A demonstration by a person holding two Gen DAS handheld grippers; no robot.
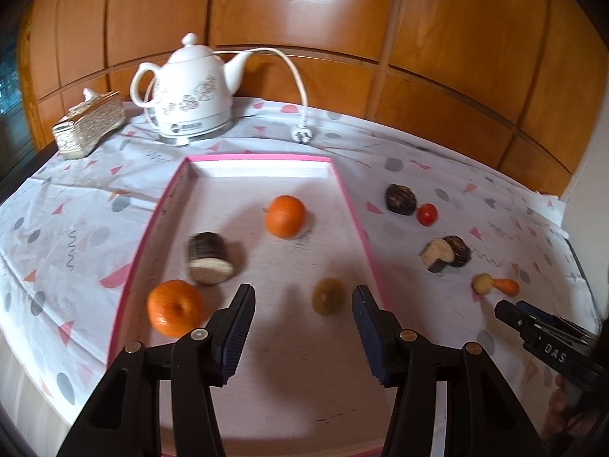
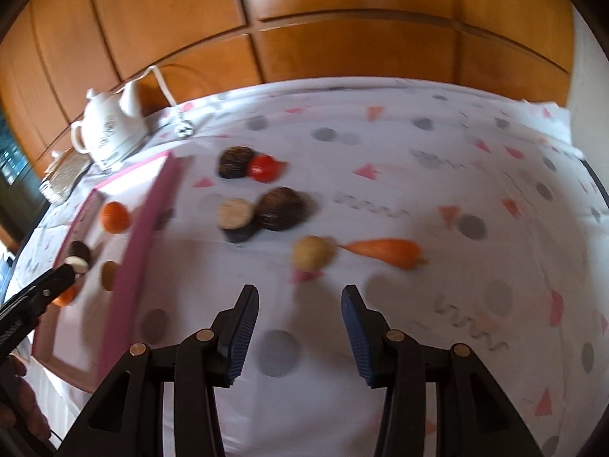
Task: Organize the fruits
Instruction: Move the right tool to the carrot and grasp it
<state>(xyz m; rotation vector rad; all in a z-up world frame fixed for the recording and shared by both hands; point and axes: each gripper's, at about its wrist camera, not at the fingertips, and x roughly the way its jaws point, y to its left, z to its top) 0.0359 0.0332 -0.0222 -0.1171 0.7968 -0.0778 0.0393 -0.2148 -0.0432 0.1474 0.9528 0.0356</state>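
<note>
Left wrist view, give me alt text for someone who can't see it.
An open, empty left claw hovers over a pink tray holding two oranges, a brown piece and a dark round block. More pieces lie on the cloth beside it.

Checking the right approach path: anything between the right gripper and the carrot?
Nothing. In the right wrist view only bare patterned tablecloth lies between the open right gripper and the carrot; the small tan round piece sits left of it.

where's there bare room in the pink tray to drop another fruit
The far end of the pink tray, beyond the orange, is bare, and so is the middle strip between that orange and the brownish fruit. The near left corner is crowded: a second orange and a dark cut piece sit close together.
</note>
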